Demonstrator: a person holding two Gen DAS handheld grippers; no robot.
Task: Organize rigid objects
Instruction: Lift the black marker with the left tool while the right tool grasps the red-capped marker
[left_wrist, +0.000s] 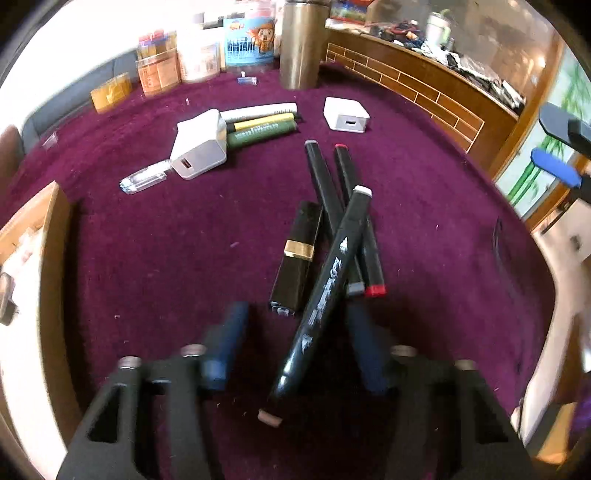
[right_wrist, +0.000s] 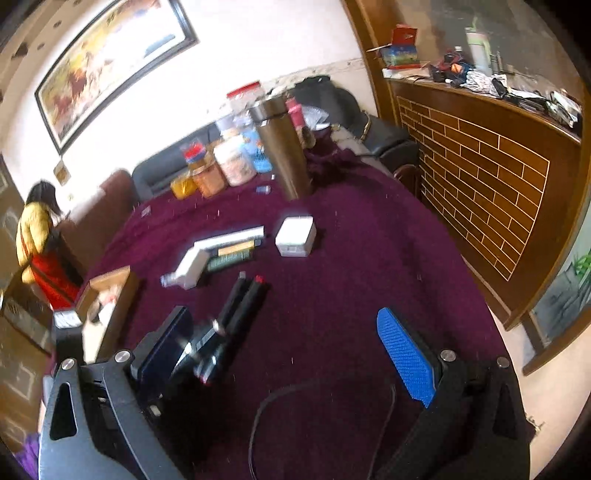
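Observation:
On the purple tablecloth (left_wrist: 147, 240) lie three black markers. One marker (left_wrist: 325, 291) with a white cap lies tilted across the other two markers (left_wrist: 347, 214), and its near end sits between the fingers of my left gripper (left_wrist: 295, 325), which is open around it without gripping. A black lipstick tube with a gold band (left_wrist: 297, 254) lies beside them. Farther back are a white charger (left_wrist: 199, 147), a second white charger (left_wrist: 346, 115), a clear USB stick (left_wrist: 144, 180) and a row of pens (left_wrist: 264, 123). My right gripper (right_wrist: 280, 343) is open and empty, right of the markers (right_wrist: 240, 299).
A wooden box (left_wrist: 48, 266) stands at the table's left edge. A metal flask (left_wrist: 301, 44) and several jars (left_wrist: 192, 51) stand at the back. A wooden brick-patterned counter (right_wrist: 480, 177) runs along the right. A black cable (right_wrist: 314, 391) lies near my right gripper.

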